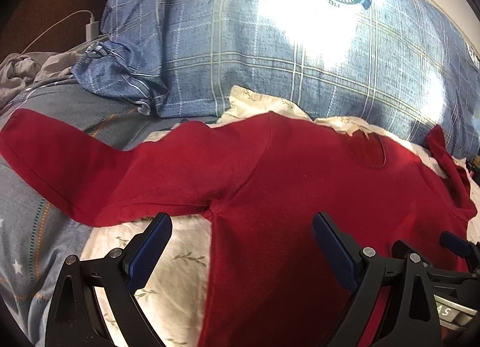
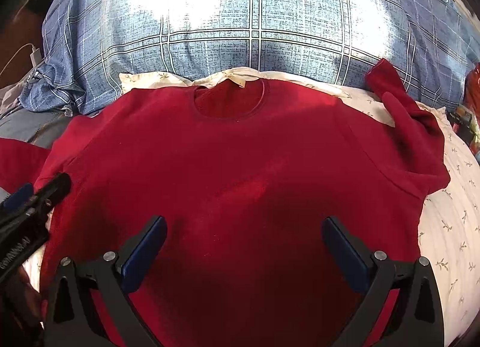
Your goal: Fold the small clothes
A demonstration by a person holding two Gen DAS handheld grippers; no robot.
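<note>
A small red long-sleeved shirt point(image 1: 300, 185) point(image 2: 234, 167) lies flat, collar away from me, on a white leaf-print sheet point(image 1: 168, 260) point(image 2: 456, 215). Its left sleeve point(image 1: 60, 164) stretches straight out; its right sleeve point(image 2: 405, 125) is bent and rumpled, cuff pointing up. My left gripper point(image 1: 241, 224) hovers open over the left armpit seam, nothing between its blue pads. My right gripper point(image 2: 244, 227) hangs open above the middle of the chest. In the right wrist view the left gripper point(image 2: 33, 197) shows at the left edge, and the right gripper point(image 1: 456, 245) shows at the right edge of the left wrist view.
A big blue plaid pillow point(image 1: 270, 47) point(image 2: 255, 17) rises just behind the collar. A grey-blue striped blanket point(image 1: 33, 227) lies to the left, with grey cloth point(image 1: 27, 68) and a white charger with cable point(image 1: 91, 29) beyond. Colourful items point(image 2: 468, 116) sit at the far right.
</note>
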